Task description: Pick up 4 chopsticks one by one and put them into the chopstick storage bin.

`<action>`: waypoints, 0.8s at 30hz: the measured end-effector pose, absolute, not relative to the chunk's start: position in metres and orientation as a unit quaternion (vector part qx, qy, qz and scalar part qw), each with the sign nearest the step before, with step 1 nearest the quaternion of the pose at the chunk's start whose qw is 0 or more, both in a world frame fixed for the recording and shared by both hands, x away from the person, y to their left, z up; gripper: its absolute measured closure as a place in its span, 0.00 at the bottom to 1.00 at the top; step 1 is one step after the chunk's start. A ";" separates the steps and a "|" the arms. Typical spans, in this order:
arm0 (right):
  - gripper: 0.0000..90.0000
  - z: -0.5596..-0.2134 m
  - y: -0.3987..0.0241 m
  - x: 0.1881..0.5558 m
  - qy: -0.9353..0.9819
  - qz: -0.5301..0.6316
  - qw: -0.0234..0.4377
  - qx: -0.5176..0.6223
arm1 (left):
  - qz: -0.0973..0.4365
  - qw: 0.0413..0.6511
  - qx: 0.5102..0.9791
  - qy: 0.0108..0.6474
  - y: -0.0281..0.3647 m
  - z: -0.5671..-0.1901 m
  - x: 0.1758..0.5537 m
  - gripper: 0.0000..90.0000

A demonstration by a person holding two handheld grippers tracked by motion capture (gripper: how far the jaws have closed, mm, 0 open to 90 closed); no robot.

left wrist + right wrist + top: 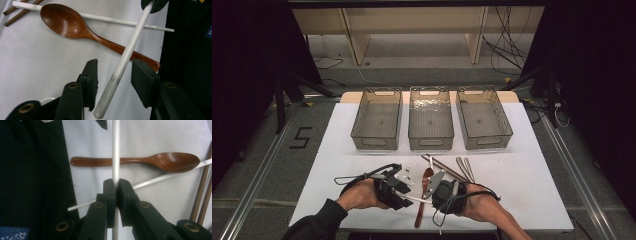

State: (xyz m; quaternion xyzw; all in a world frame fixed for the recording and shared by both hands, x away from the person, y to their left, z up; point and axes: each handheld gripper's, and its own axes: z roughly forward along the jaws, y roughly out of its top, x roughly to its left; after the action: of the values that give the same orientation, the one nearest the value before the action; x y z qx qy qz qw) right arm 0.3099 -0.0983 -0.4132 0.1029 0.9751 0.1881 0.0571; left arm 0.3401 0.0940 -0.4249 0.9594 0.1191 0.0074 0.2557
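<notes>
A white chopstick is held off the table, with my right gripper shut on its thin part. Its thick end lies between the jaws of my left gripper, with a gap on either side, so that gripper is open. In the high view the two grippers, left and right, face each other near the table's front edge. Below the chopstick a brown wooden spoon lies on the white table, resting across a second white chopstick.
Three clear grey bins, left, middle and right, stand in a row at the back of the table. Brown wooden chopsticks and metal utensils lie beyond the right gripper. The table's front edge is close under both hands.
</notes>
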 end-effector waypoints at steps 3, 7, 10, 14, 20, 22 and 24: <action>0.95 -0.413 -0.098 0.309 0.976 0.189 0.055 0.095 | 0.004 0.258 0.959 0.116 0.093 -0.425 0.340 0.68; 0.95 -0.414 -0.097 0.308 0.976 0.189 0.054 0.091 | -0.004 0.259 0.960 0.104 0.092 -0.425 0.339 0.75; 0.95 -0.414 -0.097 0.308 0.976 0.190 0.054 0.089 | -0.009 0.261 0.961 0.096 0.092 -0.425 0.338 0.79; 0.94 -0.415 -0.097 0.306 0.978 0.185 0.058 0.081 | -0.020 0.254 0.964 0.082 0.091 -0.426 0.337 0.84; 0.88 -0.415 -0.099 0.308 0.976 0.186 0.071 0.085 | -0.032 0.257 0.964 0.063 0.088 -0.424 0.331 0.91; 0.83 -0.411 -0.103 0.312 0.975 0.188 0.067 0.098 | -0.028 0.259 0.964 0.063 0.088 -0.423 0.330 0.92; 0.79 -0.410 -0.104 0.312 0.974 0.192 0.069 0.103 | -0.026 0.260 0.963 0.072 0.089 -0.422 0.331 0.92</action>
State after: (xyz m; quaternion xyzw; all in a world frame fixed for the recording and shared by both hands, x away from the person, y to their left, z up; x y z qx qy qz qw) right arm 0.3120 -0.1036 -0.4100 0.1031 0.9735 0.1919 0.0691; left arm 0.3307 0.0892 -0.4217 0.9625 0.0721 -0.0258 0.2602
